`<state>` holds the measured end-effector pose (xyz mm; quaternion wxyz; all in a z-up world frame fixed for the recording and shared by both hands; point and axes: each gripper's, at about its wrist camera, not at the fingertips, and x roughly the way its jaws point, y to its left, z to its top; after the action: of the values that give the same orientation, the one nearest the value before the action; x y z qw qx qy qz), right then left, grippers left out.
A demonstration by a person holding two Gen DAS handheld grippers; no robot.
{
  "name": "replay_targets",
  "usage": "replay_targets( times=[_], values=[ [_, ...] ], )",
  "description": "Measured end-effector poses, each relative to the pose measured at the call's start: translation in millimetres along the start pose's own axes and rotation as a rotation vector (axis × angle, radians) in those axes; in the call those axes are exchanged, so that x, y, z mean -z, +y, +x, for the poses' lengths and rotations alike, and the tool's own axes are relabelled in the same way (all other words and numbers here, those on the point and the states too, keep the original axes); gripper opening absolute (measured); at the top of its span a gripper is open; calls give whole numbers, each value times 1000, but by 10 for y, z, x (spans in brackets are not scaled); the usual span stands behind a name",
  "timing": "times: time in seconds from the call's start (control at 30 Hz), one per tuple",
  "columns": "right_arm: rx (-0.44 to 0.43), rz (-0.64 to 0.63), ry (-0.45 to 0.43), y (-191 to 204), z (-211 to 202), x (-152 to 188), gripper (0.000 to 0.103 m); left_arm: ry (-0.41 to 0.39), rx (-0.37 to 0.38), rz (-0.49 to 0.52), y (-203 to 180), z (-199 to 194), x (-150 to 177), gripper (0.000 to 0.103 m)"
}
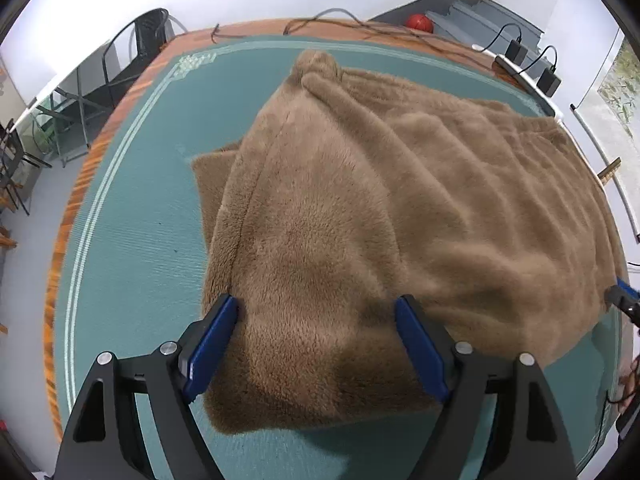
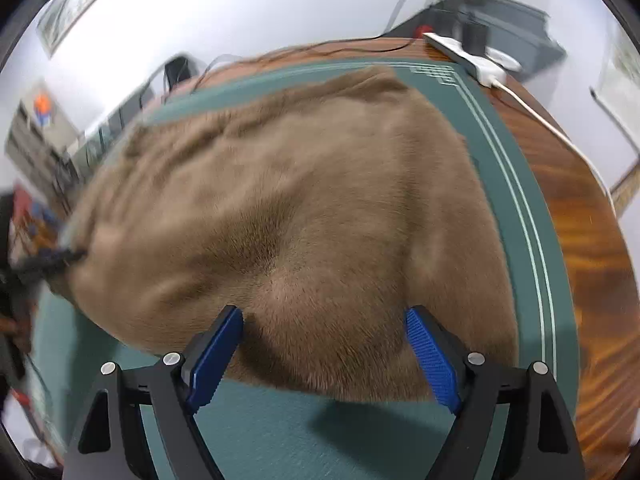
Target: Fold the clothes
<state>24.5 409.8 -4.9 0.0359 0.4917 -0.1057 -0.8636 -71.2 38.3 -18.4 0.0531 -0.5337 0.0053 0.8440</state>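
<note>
A brown fleece garment (image 1: 360, 200) lies folded in layers on a teal mat (image 1: 140, 240), with a narrow end reaching toward the far side. My left gripper (image 1: 318, 304) hangs open over the garment's near left corner, its blue pads (image 1: 212, 348) wide apart and not pressing the fabric. My right gripper (image 2: 324, 314) is open over the near right edge of the garment (image 2: 300, 200), which is blurred in this view. Each gripper shows at the edge of the other's view: the right gripper (image 1: 622, 298) and the left gripper (image 2: 52, 258).
The mat covers a wooden table (image 2: 592, 240). A white power strip (image 2: 468, 56) with chargers (image 1: 548, 80) and black cables (image 1: 340, 24) lies along the far edge. Beyond the table are a red ball (image 1: 419, 22), a black chair (image 1: 152, 28) and metal frames (image 1: 72, 120).
</note>
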Motion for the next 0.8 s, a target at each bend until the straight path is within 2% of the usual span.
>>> replay_targets(
  times=[0.17,0.27,0.43,0.6,0.8],
  values=[
    [-116,265,-41,-446,-299,229,85,-38,35,-4,-110,-214,8,84],
    [-136,379,-47,-642,-369,375,85,-48,57,14,-244,-274,6,84],
    [-131,459,-41,-733,-352,491,85,-36,88,47,-432,-258,-52,84],
    [-177,543,-42,-824,-242,492,85,-19,130,59,-560,-232,-63,84],
    [-211,620,-62,-889,-103,449,85,-4,141,74,-622,-226,-42,84]
  ],
)
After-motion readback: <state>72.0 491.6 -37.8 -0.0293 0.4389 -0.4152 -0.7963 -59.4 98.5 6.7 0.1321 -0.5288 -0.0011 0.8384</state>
